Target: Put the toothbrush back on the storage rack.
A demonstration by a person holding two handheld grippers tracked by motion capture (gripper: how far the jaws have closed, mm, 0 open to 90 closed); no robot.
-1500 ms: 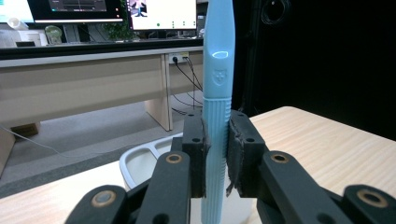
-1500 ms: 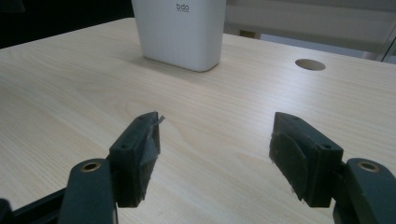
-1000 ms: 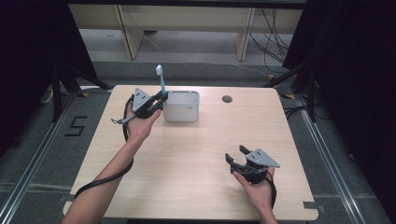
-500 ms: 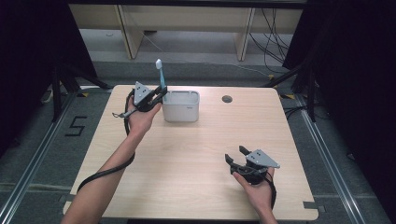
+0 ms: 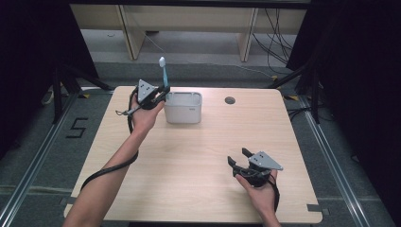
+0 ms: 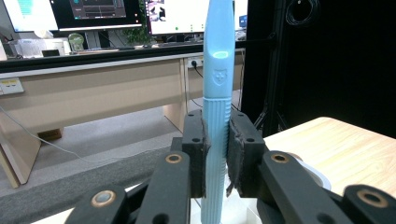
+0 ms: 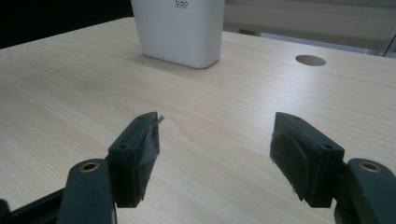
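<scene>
At the far left of the table [image 5: 189, 165], by the white holder:
Thing in hand: light blue toothbrush [image 5: 164, 75], upright, brush head at 12 o'clock, lower end dipping at the holder's left rim.
Left gripper [image 5: 161, 94]: jaws clamped on the ribbed grip of the toothbrush [image 6: 217, 135], one pad on either flank.
Likely reason for the grip: low on the handle, shaft kept vertical, so as to pass straight through the mouth of the holder; a judgement only.
Toothbrush against jaws: squarely between them, long part of the handle rising to 12 o'clock above the pads, a short length running down to 6 o'clock below them.
Holder [image 5: 183, 107]: white tub, standing at 3 o'clock from the left gripper, touching or just beside it; cannot tell which.
Right gripper [image 7: 215, 158]: jaws spread wide, nothing between them, low over bare wood.
Likely reason for that spot: parked near the front right, well apart from the holder [image 7: 180, 30] at its 12 o'clock, out of the working hand's way.
Round hole [image 5: 230, 100]: in the tabletop, at 3 o'clock from the holder.
</scene>
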